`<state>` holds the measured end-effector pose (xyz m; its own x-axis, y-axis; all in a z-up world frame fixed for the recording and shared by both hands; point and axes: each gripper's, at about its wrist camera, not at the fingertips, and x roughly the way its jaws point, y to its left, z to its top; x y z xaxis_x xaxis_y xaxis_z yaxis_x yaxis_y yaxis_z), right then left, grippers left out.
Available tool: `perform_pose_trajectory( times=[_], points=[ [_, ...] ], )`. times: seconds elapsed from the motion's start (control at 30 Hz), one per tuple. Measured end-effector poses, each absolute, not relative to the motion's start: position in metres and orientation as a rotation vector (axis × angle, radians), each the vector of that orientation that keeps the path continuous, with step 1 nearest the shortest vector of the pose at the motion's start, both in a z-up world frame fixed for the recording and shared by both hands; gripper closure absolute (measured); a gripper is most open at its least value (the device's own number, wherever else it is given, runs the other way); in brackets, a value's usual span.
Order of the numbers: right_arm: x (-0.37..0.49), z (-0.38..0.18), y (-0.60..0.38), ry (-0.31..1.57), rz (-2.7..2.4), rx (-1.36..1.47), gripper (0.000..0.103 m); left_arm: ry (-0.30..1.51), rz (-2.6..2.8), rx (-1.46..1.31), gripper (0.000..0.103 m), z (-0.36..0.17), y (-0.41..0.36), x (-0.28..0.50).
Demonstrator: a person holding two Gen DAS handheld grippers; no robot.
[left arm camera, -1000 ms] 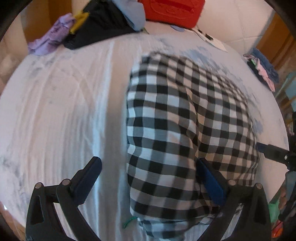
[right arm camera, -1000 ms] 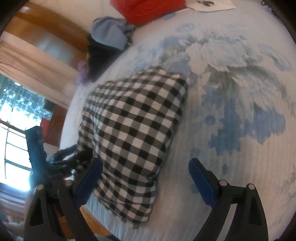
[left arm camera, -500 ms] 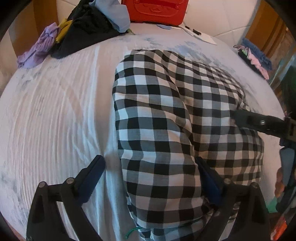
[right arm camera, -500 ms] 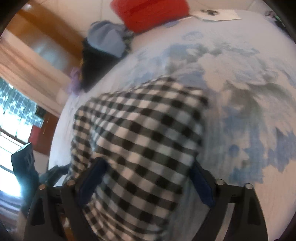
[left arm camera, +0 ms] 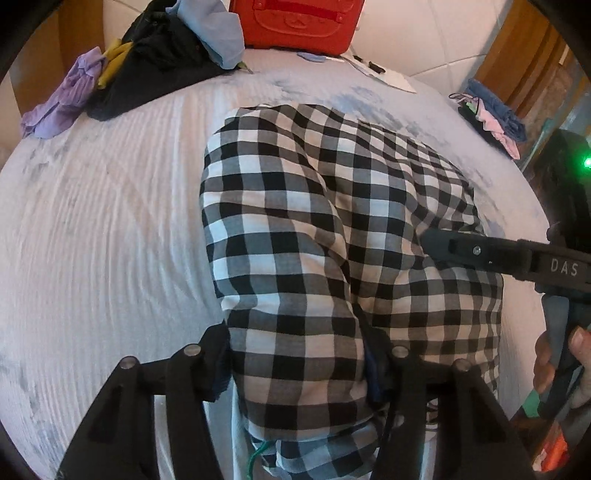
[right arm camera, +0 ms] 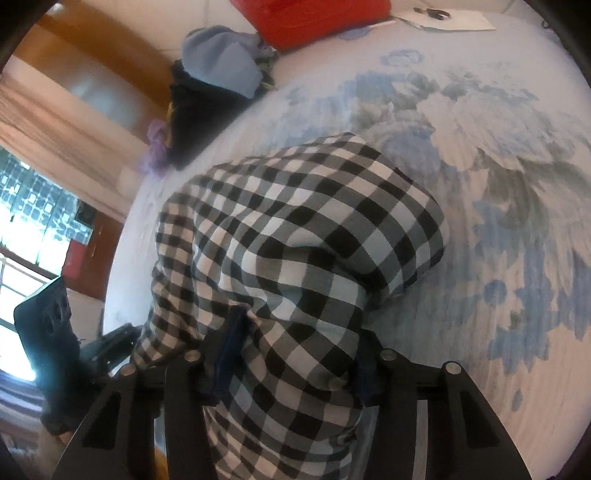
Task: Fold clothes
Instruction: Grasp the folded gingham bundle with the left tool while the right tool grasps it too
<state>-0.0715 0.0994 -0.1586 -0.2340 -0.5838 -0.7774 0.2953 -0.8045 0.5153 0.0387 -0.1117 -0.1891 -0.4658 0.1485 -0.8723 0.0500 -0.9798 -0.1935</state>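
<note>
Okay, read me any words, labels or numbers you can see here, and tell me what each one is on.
"DAS": on the black body of the right gripper, seen from the left wrist camera.
Raised marks on the red case: too blurred to read.
Nothing else readable.

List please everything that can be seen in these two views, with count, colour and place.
checked garment: one, black, white and grey, middle of the bed, near edge bunched between both grippers
bedspread: one, pale blue with blue flowers, under everything
clothes pile: one, black, light blue, yellow and purple pieces, far left corner
red case: one, far edge
papers: white, beside the case
small clothes heap: blue, pink, right edge
left gripper: black, around the cloth
right gripper: black, around the cloth
hand: one, on the right gripper's handle
</note>
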Motion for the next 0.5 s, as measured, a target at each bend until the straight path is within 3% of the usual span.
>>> perform_pose_trajectory(
  times=[0.1, 0.17, 0.33, 0.43, 0.5],
  points=[
    [-0.068, -0.156, 0.096, -0.323, -2.097, 1.469, 0.054, -0.258, 2.642, -1.613, 0.055, -0.183, -0.106, 0.04],
    [-0.064, -0.151, 0.095, -0.297, -2.115, 1.454, 0.058, -0.23, 2.656, -1.626, 0.067, -0.177, -0.103, 0.041],
    [-0.062, -0.152, 0.096, -0.295, -2.106, 1.464, 0.06, -0.285, 2.648, -1.641, 0.068, -0.181, -0.108, 0.039],
    [-0.063, -0.147, 0.099, -0.314, -2.1, 1.446, 0.065, -0.283, 2.662, -1.599, 0.079, -0.166, -0.103, 0.039],
    [-0.058, -0.131, 0.101, -0.311, -2.106, 1.395, 0.07, -0.275, 2.671, -1.566, 0.08, -0.155, -0.099, 0.04]
  ],
)
